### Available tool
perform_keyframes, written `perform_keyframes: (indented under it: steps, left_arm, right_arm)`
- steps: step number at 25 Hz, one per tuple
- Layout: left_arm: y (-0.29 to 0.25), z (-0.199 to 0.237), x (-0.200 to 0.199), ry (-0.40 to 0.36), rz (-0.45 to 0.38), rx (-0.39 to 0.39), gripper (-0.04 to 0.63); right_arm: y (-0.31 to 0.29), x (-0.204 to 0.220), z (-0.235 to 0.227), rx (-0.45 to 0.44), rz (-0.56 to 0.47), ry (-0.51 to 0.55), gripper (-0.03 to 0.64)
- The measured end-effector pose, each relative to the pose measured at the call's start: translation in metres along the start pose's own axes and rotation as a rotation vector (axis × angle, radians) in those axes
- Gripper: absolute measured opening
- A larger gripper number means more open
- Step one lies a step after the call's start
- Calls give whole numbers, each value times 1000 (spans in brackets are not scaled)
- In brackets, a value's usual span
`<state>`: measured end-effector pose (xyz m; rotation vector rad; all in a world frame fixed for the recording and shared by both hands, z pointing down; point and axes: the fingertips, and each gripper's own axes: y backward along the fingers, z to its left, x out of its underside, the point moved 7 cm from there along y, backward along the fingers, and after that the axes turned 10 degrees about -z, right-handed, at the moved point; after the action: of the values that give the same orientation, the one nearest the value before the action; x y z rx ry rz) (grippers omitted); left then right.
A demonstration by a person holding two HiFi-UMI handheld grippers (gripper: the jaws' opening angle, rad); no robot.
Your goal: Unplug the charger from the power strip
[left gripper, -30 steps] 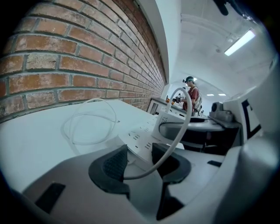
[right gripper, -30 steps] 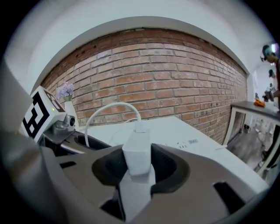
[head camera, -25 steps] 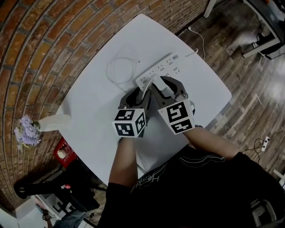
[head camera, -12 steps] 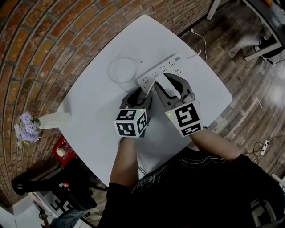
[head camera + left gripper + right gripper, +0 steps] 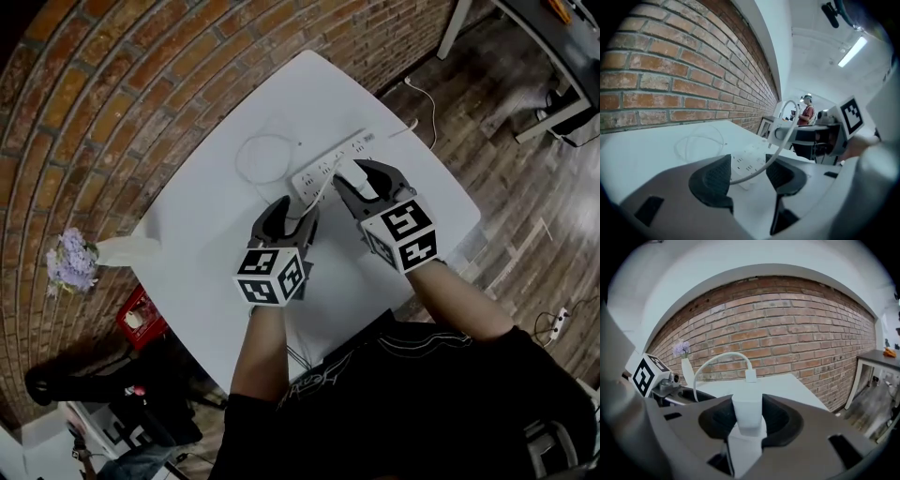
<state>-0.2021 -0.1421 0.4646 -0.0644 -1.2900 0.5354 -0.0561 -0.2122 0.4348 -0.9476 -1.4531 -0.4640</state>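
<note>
— While the right gripper clamps the white charger by its sides, the block hangs in the air above the tabletop, its cable arching out of the top.

— So the plug is out?

— It looks that way to me. The power strip lies flat on the tabletop, just beside and below the charger. From here I see no part of the block seated in a socket, though the prongs are hidden behind the jaws.

— And the left gripper?

— Its jaws have just been opening. They stand apart now and grip nothing. Only the cable runs through the gap, unpinched, and the near end of the strip shows beyond them.

— What's left, then?

— Little, by my reckoning. The pull itself seems finished. The next move calls for carrying the charger clear of the strip and setting it down on a bare patch of tabletop. The cable needs minding: it loops on the tabletop beside the strip and runs between the left jaws, so a hasty swing could snag it or drag the strip along.
</note>
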Motion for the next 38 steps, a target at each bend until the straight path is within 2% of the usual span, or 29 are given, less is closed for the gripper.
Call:
perform_keyframes:
  steps: [3, 7, 10, 14, 17, 19, 22, 25, 30, 34, 38]
  left_arm:
    - [27, -11, -22, 16, -54, 15, 216]
    - [73, -39, -57, 79, -196, 25, 227]
    - [109, -65, -78, 56, -284, 28, 229]
    - [164, -91, -97, 97, -358, 29, 229]
    - [197, -110, -104, 92, -397, 15, 227]
    - [212, -122, -101, 69, -396, -6, 225]
    - [226, -135, -92, 93, -370, -16, 193]
    - [234, -147, -89, 125, -355, 22, 161]
    - [244, -167, -90, 98, -334, 77, 90]
    - [245, -174, -81, 120, -303, 77, 37]
    - [246, -180, -80, 146, -299, 94, 18]
  right_arm:
    - [13, -12, 5, -51, -25, -72, 123]
    - [35, -23, 12, -129, -40, -201, 124]
    - [54, -35, 16, -184, -52, -245, 124]
    - [91, -41, 26, -230, -45, -370, 123]
    - [123, -47, 29, -247, -60, -388, 123]
    - [145, -55, 31, -270, -87, -398, 124]
    - [175, -68, 38, -300, -131, -390, 123]
    - [197, -81, 48, -327, -179, -353, 124]
    - [220, -92, 66, -404, -220, -322, 124]
    - [232, -94, 74, -444, -241, -297, 123]
    - [241, -96, 78, -463, -253, -292, 123]
